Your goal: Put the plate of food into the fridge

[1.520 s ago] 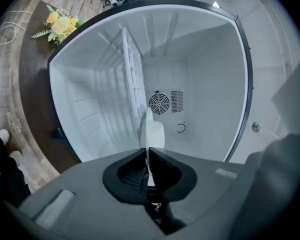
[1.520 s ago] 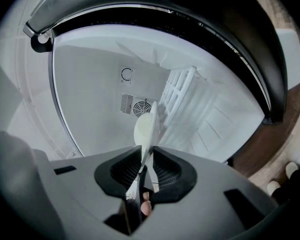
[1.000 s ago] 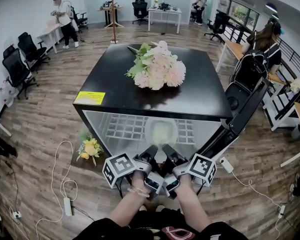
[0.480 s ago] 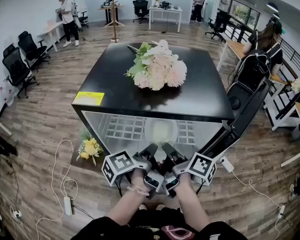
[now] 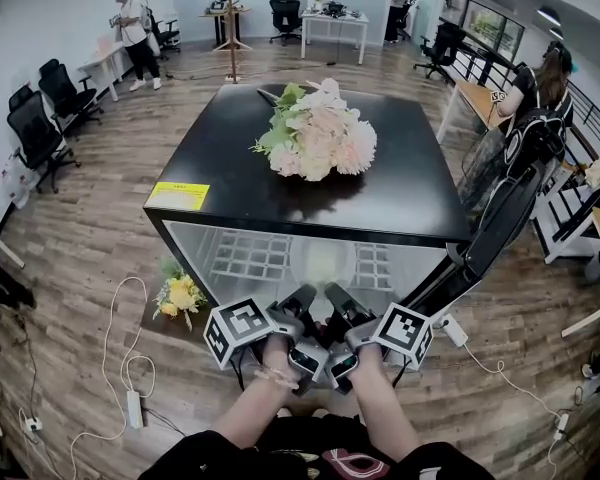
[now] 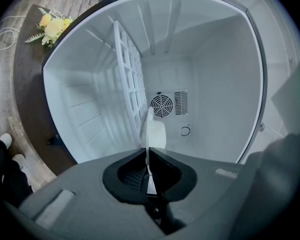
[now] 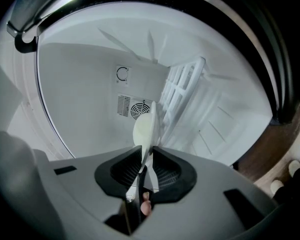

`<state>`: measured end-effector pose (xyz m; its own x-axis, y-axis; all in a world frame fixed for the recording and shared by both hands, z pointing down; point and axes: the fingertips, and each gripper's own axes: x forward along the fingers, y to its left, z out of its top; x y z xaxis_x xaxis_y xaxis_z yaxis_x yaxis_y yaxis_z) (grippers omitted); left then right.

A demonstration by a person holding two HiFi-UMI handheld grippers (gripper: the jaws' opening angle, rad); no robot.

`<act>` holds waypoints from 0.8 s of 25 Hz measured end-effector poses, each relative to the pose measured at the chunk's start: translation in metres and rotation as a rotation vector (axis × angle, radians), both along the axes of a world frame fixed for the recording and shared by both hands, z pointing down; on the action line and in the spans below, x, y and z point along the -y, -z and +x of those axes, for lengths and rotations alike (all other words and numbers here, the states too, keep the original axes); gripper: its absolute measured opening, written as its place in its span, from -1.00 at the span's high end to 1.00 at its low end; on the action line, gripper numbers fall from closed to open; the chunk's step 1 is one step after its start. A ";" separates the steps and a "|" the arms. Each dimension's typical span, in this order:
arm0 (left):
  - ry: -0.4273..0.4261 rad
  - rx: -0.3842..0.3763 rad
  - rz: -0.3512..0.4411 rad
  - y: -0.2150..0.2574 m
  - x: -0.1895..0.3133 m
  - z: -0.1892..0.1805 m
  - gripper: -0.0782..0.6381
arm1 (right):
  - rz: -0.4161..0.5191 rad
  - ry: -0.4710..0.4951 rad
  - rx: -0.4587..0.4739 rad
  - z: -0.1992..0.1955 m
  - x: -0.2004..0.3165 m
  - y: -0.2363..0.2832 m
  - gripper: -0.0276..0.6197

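The left gripper [image 6: 145, 153] and the right gripper [image 7: 146, 156] each pinch the near rim of the one plate [image 5: 323, 263], side by side. The plate is inside the open fridge [image 5: 230, 168], over its single wire shelf [image 5: 245, 258]; whether it rests there is unclear. If one gripper let go first, the plate would likely tip and spill. Beyond are two bouquets: a pink bouquet [image 5: 315, 133] on the fridge's top and a yellow bouquet [image 5: 180, 296] on the floor.
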<state>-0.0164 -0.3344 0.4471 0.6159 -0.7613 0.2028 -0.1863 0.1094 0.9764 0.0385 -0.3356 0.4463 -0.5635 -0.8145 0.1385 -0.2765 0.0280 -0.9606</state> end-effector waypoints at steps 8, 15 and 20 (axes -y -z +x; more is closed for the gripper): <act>-0.002 0.007 -0.005 -0.001 0.004 0.000 0.71 | -0.002 -0.002 0.013 0.000 0.004 0.000 0.69; -0.005 0.013 -0.004 0.000 0.005 0.000 0.71 | 0.020 -0.004 -0.011 0.000 0.004 0.000 0.67; 0.003 0.011 0.000 0.000 0.006 -0.001 0.71 | 0.020 -0.011 -0.013 0.001 0.002 0.001 0.66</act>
